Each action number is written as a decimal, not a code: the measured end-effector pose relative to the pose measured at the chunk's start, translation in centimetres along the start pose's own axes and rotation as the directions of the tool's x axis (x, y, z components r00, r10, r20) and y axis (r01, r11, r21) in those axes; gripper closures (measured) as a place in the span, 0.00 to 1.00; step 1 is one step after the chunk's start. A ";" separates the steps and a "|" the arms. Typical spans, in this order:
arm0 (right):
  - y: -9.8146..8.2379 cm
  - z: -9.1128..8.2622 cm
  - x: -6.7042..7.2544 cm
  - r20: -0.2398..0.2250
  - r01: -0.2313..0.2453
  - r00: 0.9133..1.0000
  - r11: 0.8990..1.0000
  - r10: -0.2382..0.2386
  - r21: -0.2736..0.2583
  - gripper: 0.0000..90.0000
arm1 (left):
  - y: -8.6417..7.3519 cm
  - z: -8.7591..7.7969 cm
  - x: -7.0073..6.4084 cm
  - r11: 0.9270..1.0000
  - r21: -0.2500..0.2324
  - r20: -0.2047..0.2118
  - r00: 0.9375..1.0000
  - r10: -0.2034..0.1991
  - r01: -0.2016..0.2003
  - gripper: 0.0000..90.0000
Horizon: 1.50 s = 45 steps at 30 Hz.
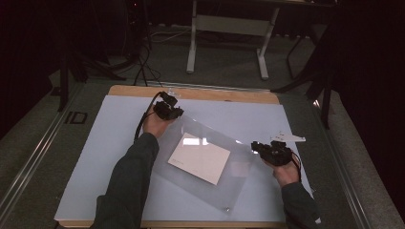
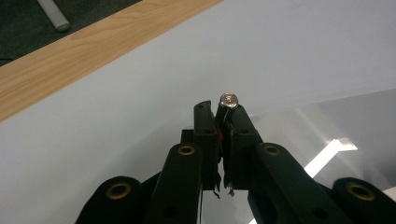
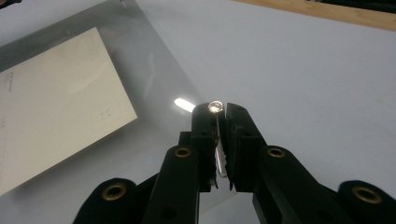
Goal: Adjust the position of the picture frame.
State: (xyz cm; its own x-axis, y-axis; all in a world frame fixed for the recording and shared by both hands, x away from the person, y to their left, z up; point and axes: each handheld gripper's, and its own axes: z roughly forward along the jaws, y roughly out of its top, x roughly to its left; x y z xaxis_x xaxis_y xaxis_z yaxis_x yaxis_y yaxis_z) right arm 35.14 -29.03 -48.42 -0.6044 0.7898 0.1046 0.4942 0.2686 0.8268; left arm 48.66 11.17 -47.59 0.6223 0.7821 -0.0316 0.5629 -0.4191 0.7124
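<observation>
A clear plastic sleeve (image 1: 210, 162) is held at two of its corners above a pale blue mat (image 1: 110, 143) that covers a wooden table (image 1: 224, 94). The left gripper (image 1: 168, 109) is clamped on the sleeve's far corner: in the left gripper view its jaws are pressed together on the thin plastic edge, and a small round metal snap (image 2: 229, 99) is seen right at the fingertips (image 2: 204, 122), just above them. From that grip the transparent sheet (image 2: 327, 135) spreads away to the right of the fingers, with a bright glare streak on it.

The right gripper (image 1: 271, 151) is closed on the sleeve's right corner. In the right gripper view the plastic edge is caught between the two black jaws, and a second shiny snap (image 3: 215, 106) sits at the very tips of the fingers (image 3: 204, 126). To the left of these fingers, and beyond them, the sleeve (image 3: 154, 84) is stretched out across the mat.

A cream sheet of paper (image 1: 199, 158) is enclosed in the sleeve, lying between the two grippers and well apart from both sets of fingertips; in the right gripper view it (image 3: 56, 102) is seen to the left of the jaws. A small white card (image 1: 288, 138) lies on the mat just beyond the right gripper.
</observation>
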 end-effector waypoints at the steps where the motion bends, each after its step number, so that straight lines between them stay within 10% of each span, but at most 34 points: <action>1: 0.1 0.1 0.0 0.002 -0.001 1.000 1.000 0.001 -0.002 0.92 | 0.0 -0.2 0.1 1.000 0.004 -0.001 1.000 -0.003 0.003 0.95; 45: 4.9 5.1 -0.4 -0.034 0.030 0.999 1.000 -0.030 0.005 0.92 | -4.9 -5.0 2.2 0.994 0.033 -0.042 0.994 -0.103 0.104 0.94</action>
State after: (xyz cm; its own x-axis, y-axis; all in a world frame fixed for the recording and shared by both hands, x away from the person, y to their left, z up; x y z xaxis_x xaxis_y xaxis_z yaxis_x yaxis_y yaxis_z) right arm 40.94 -25.22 -47.24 -0.6397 0.7623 0.0986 0.4788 0.2949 0.8269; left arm 44.53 17.29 -47.62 0.5377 0.8398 -0.0747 0.6424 -0.3506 0.6815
